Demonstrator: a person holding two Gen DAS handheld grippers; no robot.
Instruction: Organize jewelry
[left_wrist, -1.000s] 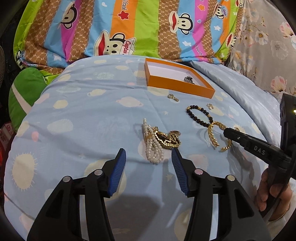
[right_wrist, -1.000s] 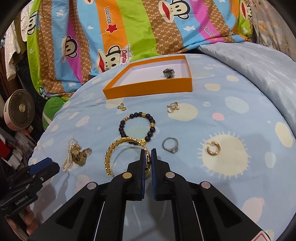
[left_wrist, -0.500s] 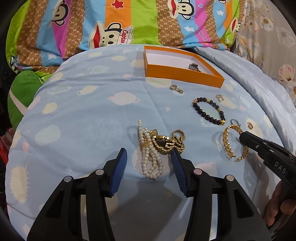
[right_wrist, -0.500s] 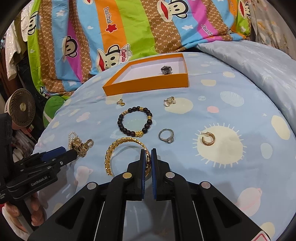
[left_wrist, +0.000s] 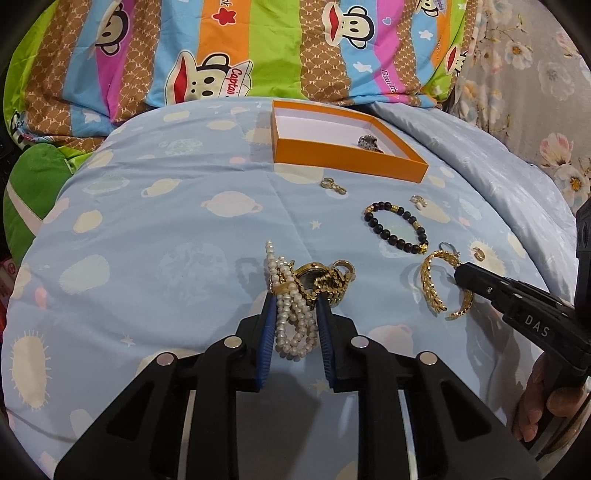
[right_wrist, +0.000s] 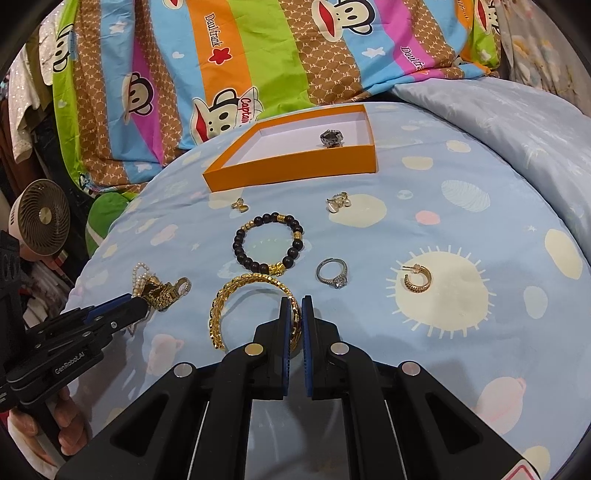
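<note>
Left hand-held gripper (left_wrist: 295, 306) has just been closing and now pinches the pearl bracelet (left_wrist: 293, 317) on the blue bed cover (left_wrist: 166, 229), tangled with a gold chain (left_wrist: 325, 280). Right hand-held gripper (right_wrist: 294, 306) sits clamped on the gold bangle (right_wrist: 221, 314), with the orange box (right_wrist: 295, 170) further back.

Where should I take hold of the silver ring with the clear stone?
Take the silver ring with the clear stone across its thin band, opposite the stone, coming from above. It lies flat on the light blue patterned quilt with clear fabric all around, and the band's open hoop offers two opposed edges.
</note>
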